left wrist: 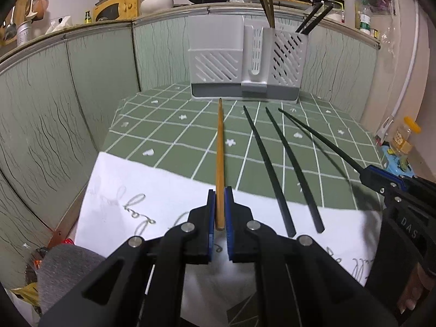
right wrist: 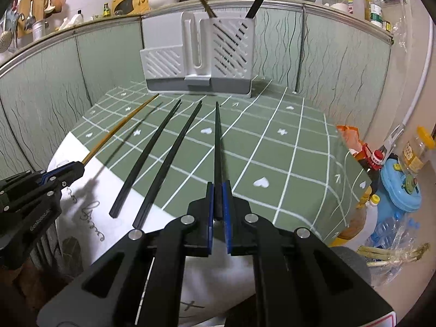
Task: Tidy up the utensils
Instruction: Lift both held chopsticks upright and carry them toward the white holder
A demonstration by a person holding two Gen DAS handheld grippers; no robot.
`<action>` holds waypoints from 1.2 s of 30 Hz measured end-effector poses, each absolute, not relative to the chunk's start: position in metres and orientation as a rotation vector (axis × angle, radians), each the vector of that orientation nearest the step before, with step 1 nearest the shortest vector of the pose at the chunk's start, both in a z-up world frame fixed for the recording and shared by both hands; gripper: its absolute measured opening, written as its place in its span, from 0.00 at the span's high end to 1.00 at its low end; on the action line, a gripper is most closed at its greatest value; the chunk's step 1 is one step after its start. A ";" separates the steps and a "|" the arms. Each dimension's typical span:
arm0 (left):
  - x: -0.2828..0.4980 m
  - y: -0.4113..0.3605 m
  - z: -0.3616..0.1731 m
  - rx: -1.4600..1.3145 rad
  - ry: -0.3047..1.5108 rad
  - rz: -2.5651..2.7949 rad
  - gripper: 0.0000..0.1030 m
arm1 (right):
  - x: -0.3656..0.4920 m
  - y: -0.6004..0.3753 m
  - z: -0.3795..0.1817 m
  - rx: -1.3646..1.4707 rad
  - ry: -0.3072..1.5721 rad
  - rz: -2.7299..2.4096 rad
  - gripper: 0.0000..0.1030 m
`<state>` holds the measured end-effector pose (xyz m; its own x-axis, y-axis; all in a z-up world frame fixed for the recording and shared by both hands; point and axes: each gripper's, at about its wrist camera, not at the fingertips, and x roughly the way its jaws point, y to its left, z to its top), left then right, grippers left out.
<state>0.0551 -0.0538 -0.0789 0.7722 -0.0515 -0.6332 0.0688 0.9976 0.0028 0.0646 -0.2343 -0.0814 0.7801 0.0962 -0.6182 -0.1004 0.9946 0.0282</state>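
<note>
Left wrist view: left claw (left wrist: 220,204) pinches wooden chopstick (left wrist: 219,147), right claw (right wrist: 218,201) pinches black chopstick (right wrist: 217,141), both aimed toward holder (left wrist: 245,65) for sorting.

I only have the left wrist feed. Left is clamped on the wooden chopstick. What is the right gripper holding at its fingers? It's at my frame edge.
Observer: The right gripper is shut on a black chopstick, held near its thick end and pointing toward the utensil holder.
Operator: How many black ones are left loose?
Observer: Two loose black chopsticks lie on the green tablecloth, between the two held sticks, with their near ends on the white cloth.
Operator: Anything right of the table I can't see?
Observer: A red-capped bottle and an orange bag stand off the right edge.
</note>
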 end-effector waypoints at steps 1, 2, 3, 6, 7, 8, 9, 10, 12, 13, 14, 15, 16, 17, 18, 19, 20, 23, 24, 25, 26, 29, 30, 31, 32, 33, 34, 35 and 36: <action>0.055 -0.053 -0.075 0.022 0.681 -0.068 0.92 | 0.065 -0.236 -0.079 -0.006 0.665 0.108 0.94; 0.055 -0.053 -0.072 0.022 0.682 -0.070 0.92 | 0.065 -0.236 -0.076 -0.006 0.662 0.108 0.94; 0.056 -0.053 -0.070 0.022 0.681 -0.071 0.92 | 0.065 -0.238 -0.072 -0.005 0.658 0.110 0.94; 0.057 -0.052 -0.062 0.022 0.678 -0.076 0.92 | 0.065 -0.240 -0.064 -0.004 0.648 0.115 0.94; 0.057 -0.052 -0.060 0.024 0.679 -0.075 0.92 | 0.065 -0.241 -0.062 -0.003 0.645 0.116 0.94; 0.057 -0.052 -0.058 0.024 0.679 -0.075 0.92 | 0.065 -0.241 -0.060 -0.004 0.642 0.117 0.94; 0.057 -0.052 -0.056 0.021 0.678 -0.079 0.92 | 0.066 -0.242 -0.057 -0.004 0.638 0.117 0.94; 0.057 -0.052 -0.053 0.022 0.676 -0.079 0.92 | 0.066 -0.243 -0.055 -0.002 0.635 0.119 0.94; 0.057 -0.050 -0.048 0.021 0.668 -0.080 0.92 | 0.066 -0.244 -0.050 0.001 0.628 0.122 0.94; 0.058 -0.049 -0.044 0.019 0.665 -0.081 0.92 | 0.066 -0.245 -0.047 0.002 0.624 0.125 0.94; 0.058 -0.049 -0.042 0.018 0.663 -0.082 0.92 | 0.066 -0.246 -0.043 0.000 0.617 0.127 0.94; 0.059 -0.048 -0.039 0.016 0.659 -0.082 0.92 | 0.066 -0.246 -0.041 -0.002 0.613 0.129 0.94; 0.060 -0.047 -0.034 0.015 0.652 -0.082 0.92 | 0.067 -0.246 -0.036 -0.002 0.608 0.132 0.94; 0.061 -0.047 -0.031 0.015 0.648 -0.083 0.92 | 0.068 -0.247 -0.034 -0.001 0.606 0.134 0.94; 0.062 -0.046 -0.026 0.014 0.643 -0.084 0.92 | 0.069 -0.248 -0.029 -0.001 0.602 0.139 0.94; 0.063 -0.045 -0.022 0.013 0.640 -0.086 0.92 | 0.070 -0.248 -0.024 -0.003 0.597 0.141 0.94; 0.064 -0.044 -0.018 0.012 0.637 -0.090 0.92 | 0.072 -0.248 -0.020 -0.006 0.596 0.144 0.94; 0.070 -0.043 -0.005 0.014 0.630 -0.099 0.92 | 0.076 -0.249 -0.009 0.000 0.597 0.152 0.94; 0.072 -0.043 -0.001 0.015 0.624 -0.101 0.92 | 0.078 -0.250 -0.004 0.002 0.597 0.155 0.94; 0.073 -0.043 0.003 0.019 0.620 -0.103 0.92 | 0.080 -0.251 0.000 0.003 0.598 0.159 0.94; 0.075 -0.044 0.007 0.026 0.617 -0.106 0.92 | 0.083 -0.252 0.005 0.006 0.599 0.163 0.94; 0.080 -0.044 0.020 0.037 0.599 -0.119 0.92 | 0.089 -0.254 0.018 0.004 0.595 0.168 0.94; 0.082 -0.045 0.024 0.037 0.594 -0.123 0.92 | 0.090 -0.256 0.022 0.008 0.595 0.172 0.94; 0.084 -0.045 0.028 0.038 0.591 -0.126 0.92 | 0.092 -0.258 0.027 0.018 0.593 0.178 0.94; 0.086 -0.045 0.032 0.039 0.587 -0.132 0.92 | 0.094 -0.260 0.032 0.020 0.587 0.176 0.94; 0.087 -0.045 0.036 0.041 0.584 -0.135 0.92 | 0.096 -0.261 0.035 0.017 0.583 0.173 0.94; 0.090 -0.045 0.041 0.044 0.579 -0.135 0.92 | 0.097 -0.262 0.040 0.018 0.582 0.173 0.94; 0.091 -0.045 0.044 0.046 0.577 -0.139 0.92 | 0.099 -0.264 0.044 0.023 0.581 0.176 0.94; 0.093 -0.045 0.047 0.046 0.576 -0.145 0.92 | 0.101 -0.266 0.049 0.024 0.579 0.176 0.94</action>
<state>0.0928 -0.0447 0.0466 0.8287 -0.1235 -0.5459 0.1495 0.9888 0.0032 0.1014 -0.2658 0.0490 0.8225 0.1720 -0.5421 -0.1583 0.9847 0.0723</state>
